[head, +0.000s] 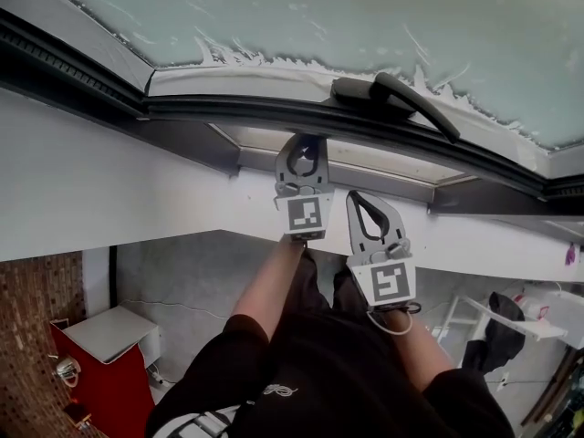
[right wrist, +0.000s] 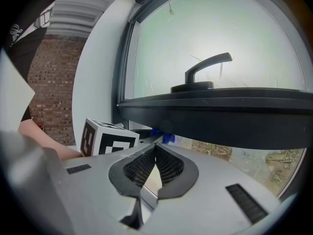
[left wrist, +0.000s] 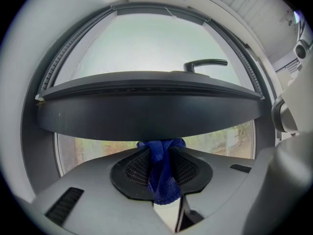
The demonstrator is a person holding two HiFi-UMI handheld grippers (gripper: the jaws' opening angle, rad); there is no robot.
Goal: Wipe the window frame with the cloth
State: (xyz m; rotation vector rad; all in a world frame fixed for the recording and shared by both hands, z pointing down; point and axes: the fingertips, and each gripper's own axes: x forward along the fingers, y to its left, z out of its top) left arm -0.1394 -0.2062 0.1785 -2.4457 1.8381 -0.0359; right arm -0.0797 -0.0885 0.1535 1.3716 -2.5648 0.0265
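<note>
The cloth [left wrist: 162, 176], a blue mesh rag, is clamped between the closed jaws of the left gripper [left wrist: 159, 153]. Little of it pokes past the tips, so a firm drag along the rail could, I judge, pull it loose or let bare plastic scrape the window frame [left wrist: 146, 112]. It bunches at the jaw tips against the frame's dark lower edge, its tail hanging back between the pads. Just beside, the right gripper [right wrist: 155, 153] is closed on nothing.

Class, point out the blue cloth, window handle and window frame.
blue cloth [left wrist: 161, 173], left gripper view, pinched middle fold.
window handle [head: 415, 103], head view, lever's middle.
window frame [left wrist: 146, 109], left gripper view, lower bar.
</note>
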